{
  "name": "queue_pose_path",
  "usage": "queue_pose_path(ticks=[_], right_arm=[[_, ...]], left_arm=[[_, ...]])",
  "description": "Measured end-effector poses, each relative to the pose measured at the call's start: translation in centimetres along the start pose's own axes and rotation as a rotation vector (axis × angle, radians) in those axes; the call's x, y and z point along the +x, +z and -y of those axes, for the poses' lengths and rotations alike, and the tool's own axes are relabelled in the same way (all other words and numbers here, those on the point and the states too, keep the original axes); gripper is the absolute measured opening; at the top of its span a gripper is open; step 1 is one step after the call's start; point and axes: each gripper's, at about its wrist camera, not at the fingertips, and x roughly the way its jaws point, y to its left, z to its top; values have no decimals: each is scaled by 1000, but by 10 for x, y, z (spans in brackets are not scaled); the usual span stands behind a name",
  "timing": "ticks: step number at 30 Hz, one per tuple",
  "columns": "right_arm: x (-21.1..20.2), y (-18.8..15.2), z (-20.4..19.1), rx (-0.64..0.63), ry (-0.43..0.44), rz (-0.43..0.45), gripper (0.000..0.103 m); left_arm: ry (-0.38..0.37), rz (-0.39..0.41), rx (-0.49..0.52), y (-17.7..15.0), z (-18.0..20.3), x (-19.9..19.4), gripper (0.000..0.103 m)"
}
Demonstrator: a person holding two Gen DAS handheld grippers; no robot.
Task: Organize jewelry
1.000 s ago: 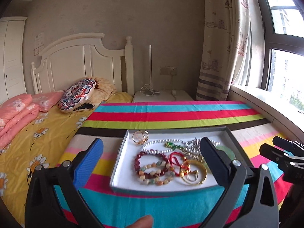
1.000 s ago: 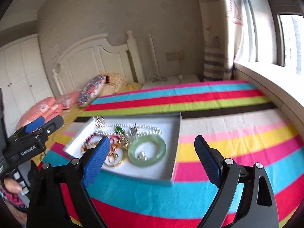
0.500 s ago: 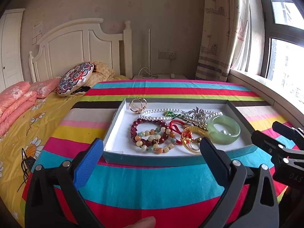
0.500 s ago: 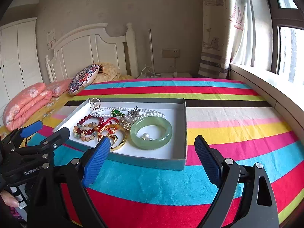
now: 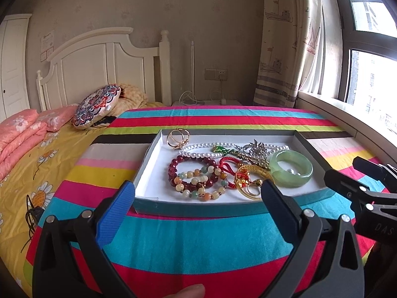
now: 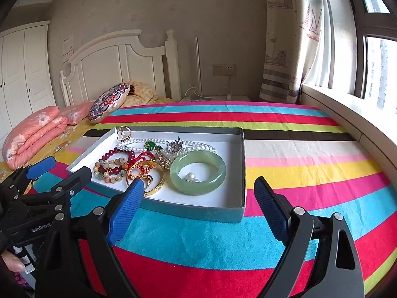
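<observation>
Jewelry box [image 5: 198, 209] lies beyond both open jaws.

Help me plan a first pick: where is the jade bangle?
The jade bangle lies flat at the tray's right end, beside the gold bangle, two loose pearls inside it.

A striped cloth [image 5: 223, 238] in bands of teal, red, pink, yellow, white and black covers the near surface. Left of it lies a yellow bedsheet [image 5: 32, 168] printed with daisies, with folded pink quilts [image 6: 32, 134] stacked at its far left. A round patterned cushion [image 5: 96, 106] leans against a tan pillow [image 5: 131, 96] in front of the white headboard [image 5: 99, 62]. White wardrobe doors [image 6: 22, 72] stand at the left wall. A wall socket [image 6: 224, 69] sits beside a curtain [image 5: 290, 37] printed with ships, which hangs next to the window [image 5: 372, 74] and its pale sill [image 6: 347, 114].
</observation>
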Motion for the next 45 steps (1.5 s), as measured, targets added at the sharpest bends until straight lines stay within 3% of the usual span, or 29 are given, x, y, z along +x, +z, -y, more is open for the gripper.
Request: queue_pose_path(ticks=[45], right_arm=[[3,-1,-1,-11,3,-10,86]], left_arm=[[22,43,6,-2,4,-7,101]])
